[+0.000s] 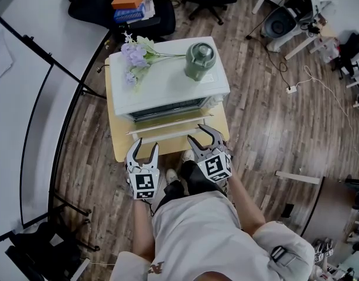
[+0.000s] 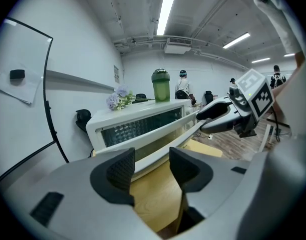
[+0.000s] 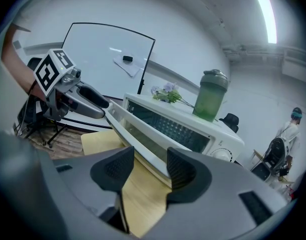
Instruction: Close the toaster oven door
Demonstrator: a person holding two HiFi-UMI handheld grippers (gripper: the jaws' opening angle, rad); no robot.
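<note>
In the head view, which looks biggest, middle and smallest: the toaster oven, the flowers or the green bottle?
Largest: the toaster oven, by far.
Middle: the flowers, counting blooms and stems.
Smallest: the green bottle, though not much smaller than the flowers.

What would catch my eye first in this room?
A white toaster oven sits on a small wooden table mid-room, its door hanging open toward the person. On top of it stand a green bottle and pale purple flowers. At the door's front edge are the left gripper and right gripper, each bearing a marker cube.
</note>
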